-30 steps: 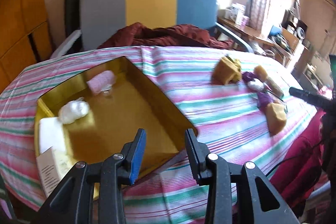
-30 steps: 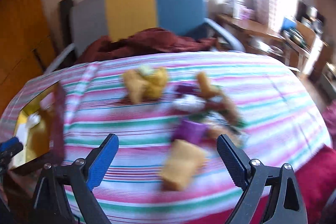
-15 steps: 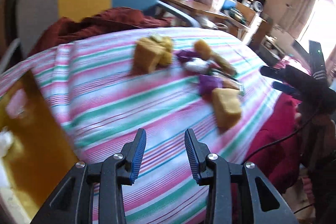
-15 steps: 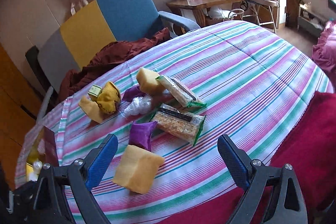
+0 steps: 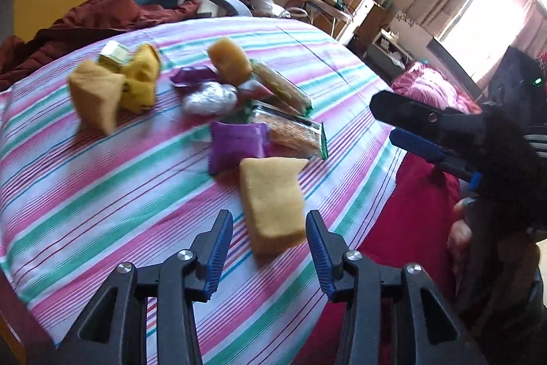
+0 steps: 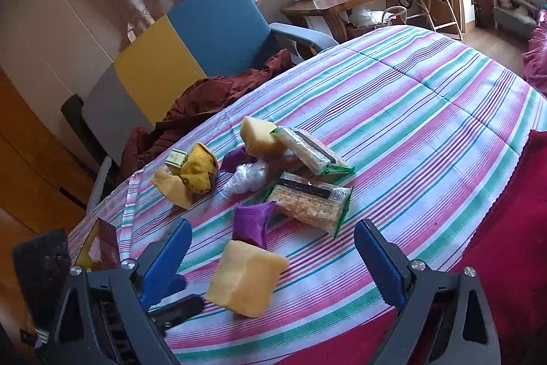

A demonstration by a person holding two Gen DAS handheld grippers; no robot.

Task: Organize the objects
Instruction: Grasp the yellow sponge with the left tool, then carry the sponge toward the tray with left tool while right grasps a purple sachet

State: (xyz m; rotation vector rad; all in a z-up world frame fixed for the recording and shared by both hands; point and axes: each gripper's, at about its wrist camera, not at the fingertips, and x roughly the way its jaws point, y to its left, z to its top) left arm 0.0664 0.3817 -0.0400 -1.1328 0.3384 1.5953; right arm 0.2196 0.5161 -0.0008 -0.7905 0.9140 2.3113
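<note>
A pile of items lies on the striped tablecloth [image 6: 427, 112]. Nearest is a yellow sponge block [image 5: 271, 199], also in the right wrist view [image 6: 244, 277]. Behind it lie a purple pouch [image 5: 236, 146] [image 6: 253, 221], two cracker packs [image 6: 309, 202] [image 6: 309, 154], a clear plastic bundle [image 6: 248, 177], another sponge [image 6: 258, 132] and yellow cloths [image 6: 200, 168]. My left gripper [image 5: 270, 248] is open, its fingers either side of the near sponge's end. My right gripper [image 6: 273, 259] is wide open around the same sponge, and shows in the left wrist view [image 5: 396, 122].
A gold tray's corner [image 6: 94, 238] shows at the table's left edge. A blue, yellow and grey chair [image 6: 191, 50] with a dark red garment [image 6: 212, 98] stands behind the table. A red cloth [image 6: 506, 228] covers the near right edge. A wooden desk [image 6: 345, 0] stands beyond.
My left gripper has swung right, from the gold tray to the pile, and now sits at the near yellow sponge. My right gripper has come a little closer to that sponge.
</note>
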